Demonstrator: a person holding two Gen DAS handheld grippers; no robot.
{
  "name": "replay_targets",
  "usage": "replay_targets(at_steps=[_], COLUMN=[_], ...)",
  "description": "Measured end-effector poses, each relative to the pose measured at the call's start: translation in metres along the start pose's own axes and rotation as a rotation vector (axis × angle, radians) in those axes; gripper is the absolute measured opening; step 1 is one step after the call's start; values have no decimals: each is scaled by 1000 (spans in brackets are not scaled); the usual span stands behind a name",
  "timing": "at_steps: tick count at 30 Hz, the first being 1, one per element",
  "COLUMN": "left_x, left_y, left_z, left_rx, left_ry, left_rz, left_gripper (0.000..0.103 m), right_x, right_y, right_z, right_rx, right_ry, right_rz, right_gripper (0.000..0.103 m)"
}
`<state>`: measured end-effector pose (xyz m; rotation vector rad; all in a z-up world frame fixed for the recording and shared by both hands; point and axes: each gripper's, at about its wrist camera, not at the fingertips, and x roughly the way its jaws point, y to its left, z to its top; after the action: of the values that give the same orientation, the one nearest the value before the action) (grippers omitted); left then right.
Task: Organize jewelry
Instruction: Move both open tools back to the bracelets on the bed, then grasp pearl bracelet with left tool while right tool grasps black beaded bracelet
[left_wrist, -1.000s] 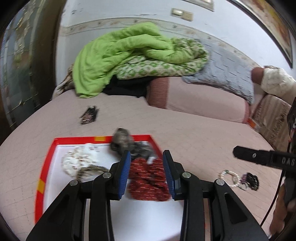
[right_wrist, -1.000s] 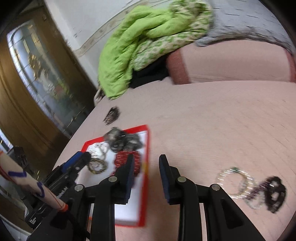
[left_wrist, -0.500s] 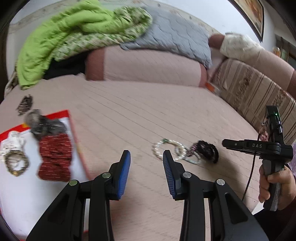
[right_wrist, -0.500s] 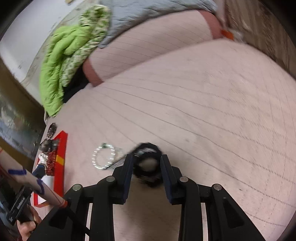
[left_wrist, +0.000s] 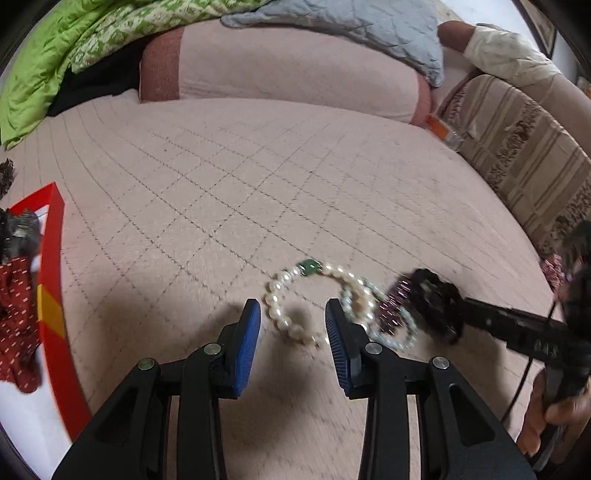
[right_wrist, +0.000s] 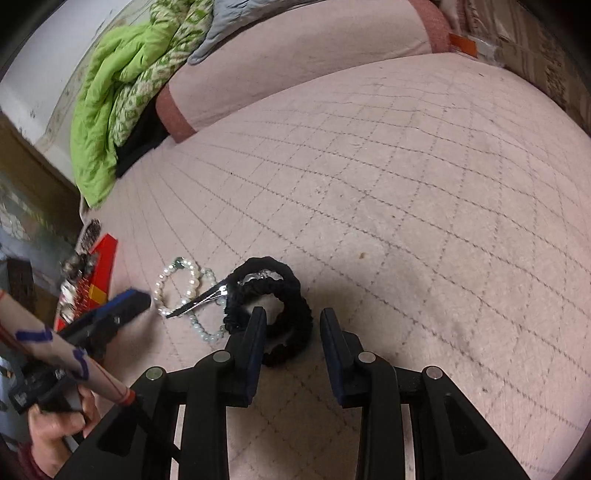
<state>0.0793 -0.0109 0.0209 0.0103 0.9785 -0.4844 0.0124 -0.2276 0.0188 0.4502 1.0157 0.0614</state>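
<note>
On the pink quilted bed (right_wrist: 406, 192), the left gripper (left_wrist: 292, 334) hovers with jaws open around the near arc of a pearl bracelet (left_wrist: 291, 295), which lies flat, its green bead (left_wrist: 309, 266) at the far side. The right gripper (right_wrist: 293, 343), jaws open, straddles a black scrunchie (right_wrist: 273, 295). A hair clip (right_wrist: 197, 301) lies diagonally across the pearls, its tip pointing toward the red tray (right_wrist: 105, 266).

My left gripper (left_wrist: 292, 332) and right gripper (right_wrist: 291, 341) are black plastic frames with silver screws at the joints and ribbed blue pads (left_wrist: 248, 341) lining the fingers. Bare skin shows on my left hand (right_wrist: 55, 424), beside a black cable.
</note>
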Motion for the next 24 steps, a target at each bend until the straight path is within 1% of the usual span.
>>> replay_targets(at_steps=[2,4,6,8,9,11,12,14,16,18,19,22,24], left_x=[14,18,20,21,21,14,8,-4,-17,-35,-45,-76,-91], left_y=[-1,-3,-6,-10,-13,-12,-11,-12,-14,-15,-16,-20,-21], left_z=[3,7,9,6,4,0,-2,-6,-12,-18,-22,-31,-35], left_rx=[0,20,36,63,82,78,70,68,74,76,80,101,103], left_ry=[26,13,4,-11,-16,-37,-54,-87,-117,-148,-165,-221,-246], left_rz=[18,37,52,75,88,68,54,35,28,18,11,17,17], left_gripper=[35,35,35,25,11,9,9,9,9,9,9,9,9], right_x=[6,7,4,-6,-16,-35,-41,-57,-66,-75,-78,-90,-96], right_y=[2,3,5,6,6,4,2,-1,0,7,13,32,42], right_z=[1,2,2,3,6,10,12,13,13,13,12,7,-1], right_rx=[-12,-29,-42,-57,-64,-58,-47,-5,-6,-4,-19,-69,-88], right_ry=[9,8,1,-43,-90,-166,-189,-247,-280,-313,-330,-386,-410], right_rz=[-13,-26,-34,-69,-89,-107,-97,-37,0,62,85,117,147], right_gripper=[25,14,10,9,9,9,9,9,9,9,9,9,9])
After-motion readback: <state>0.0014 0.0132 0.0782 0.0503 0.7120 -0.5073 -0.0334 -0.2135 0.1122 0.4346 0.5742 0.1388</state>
